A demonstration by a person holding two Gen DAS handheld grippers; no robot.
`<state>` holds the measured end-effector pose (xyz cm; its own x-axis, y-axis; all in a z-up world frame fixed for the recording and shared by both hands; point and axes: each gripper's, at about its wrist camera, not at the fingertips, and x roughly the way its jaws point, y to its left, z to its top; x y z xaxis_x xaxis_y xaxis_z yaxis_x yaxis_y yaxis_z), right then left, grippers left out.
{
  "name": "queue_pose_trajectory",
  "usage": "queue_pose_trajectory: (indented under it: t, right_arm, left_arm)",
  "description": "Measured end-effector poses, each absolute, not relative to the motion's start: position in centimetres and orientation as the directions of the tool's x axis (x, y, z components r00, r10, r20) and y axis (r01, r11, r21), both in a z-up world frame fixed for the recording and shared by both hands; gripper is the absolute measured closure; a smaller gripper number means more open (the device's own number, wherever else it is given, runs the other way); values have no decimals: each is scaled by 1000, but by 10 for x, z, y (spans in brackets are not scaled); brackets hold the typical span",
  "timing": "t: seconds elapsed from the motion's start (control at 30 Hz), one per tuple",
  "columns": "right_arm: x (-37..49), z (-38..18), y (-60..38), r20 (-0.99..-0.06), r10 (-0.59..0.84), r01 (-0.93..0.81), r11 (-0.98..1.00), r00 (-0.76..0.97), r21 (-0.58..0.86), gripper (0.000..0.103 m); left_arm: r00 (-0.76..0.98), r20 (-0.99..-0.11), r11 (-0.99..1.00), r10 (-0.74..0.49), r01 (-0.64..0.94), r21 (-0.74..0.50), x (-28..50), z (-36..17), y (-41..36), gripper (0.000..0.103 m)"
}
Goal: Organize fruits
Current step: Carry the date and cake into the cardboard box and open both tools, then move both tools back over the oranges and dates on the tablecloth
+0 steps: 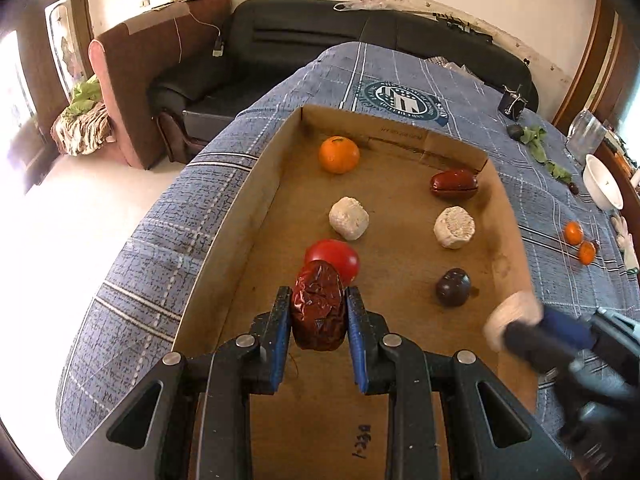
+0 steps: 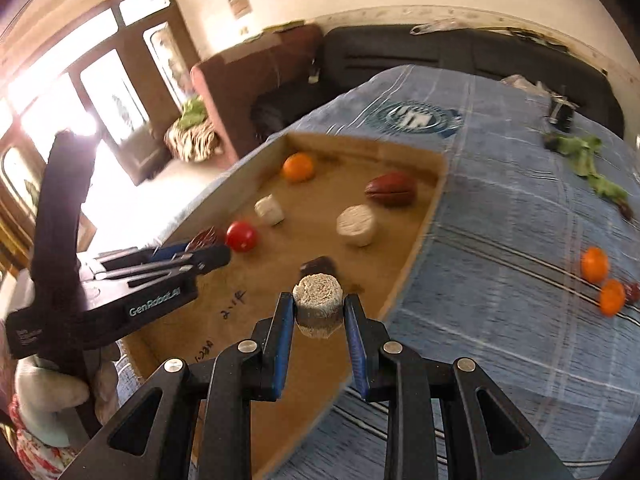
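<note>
The left gripper [image 1: 319,312] points steeply down over the near end of a shallow brown cardboard tray [image 1: 240,240], its two blue-padded black fingers clamped on a wrinkled dark-red dried date [image 1: 319,312] that stands between them above the tray floor. In the right wrist view this gripper [image 2: 208,258] reaches in from the left edge, its black body angled across the tray's near corner and gripped from below by a hand in a pale glove [image 2: 52,396] beside a flowered sleeve [image 2: 28,452].

The right gripper [image 2: 319,312] also tilts downward over the tray's near right rim, its tongs closed on a pale, rough-topped cylindrical cake [image 2: 319,308]. From the left camera it [image 1: 516,320] shows blurred at the right, crossing the tray wall.

Just beyond the held date lies a smooth red tomato [image 1: 334,260], and across from it a dark purple plum [image 1: 453,287]. Farther on sit two more pale crumbly cakes, one on the left [image 1: 349,218] and one on the right [image 1: 455,227]. At the far end rest a round orange mandarin [image 1: 339,155] on the left and a glossy red-brown split date [image 1: 455,184] on the right, near the far wall.

The tray lies on a blue checked cloth [image 1: 160,220]. On the cloth to the right, well apart from the tray, lie two small orange mandarins [image 2: 602,280] touching each other, with green leaves [image 2: 588,160] farther back and a white bowl [image 1: 604,188] at the edge.
</note>
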<state>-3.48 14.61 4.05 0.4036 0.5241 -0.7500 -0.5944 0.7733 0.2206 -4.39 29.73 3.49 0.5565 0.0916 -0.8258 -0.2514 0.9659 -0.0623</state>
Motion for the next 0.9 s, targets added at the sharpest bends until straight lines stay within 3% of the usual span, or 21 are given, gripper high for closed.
queue_pose_trajectory:
  t: [0.33,0.47,0.63,0.8,0.9]
  right_arm:
    - [-31,25,171,-771,475,-607,781,424,148,74]
    - [-32,27,170,-764,475,-604,784,437,142,72]
    - [-41,46,158,-714,504,-607,783,487,139,57]
    - [-57,66,139,-668,525,-602,786,527,142,50]
    - [-68,76,119,-644,525,-577,802,557,154,46]
  left_arm:
    - [546,-835,962,67,-256,-90,-42,30,302,76]
    - [577,-815,954,44,-267,-138,-51,39,304,60]
    - [655,-754,936,51,-294,-192,-76,65,303,50]
    - [732,-676,923,85,-313,-223,-110,94,293,24]
    - [771,-630,923,97,-306,-232,-129,108,277,15]
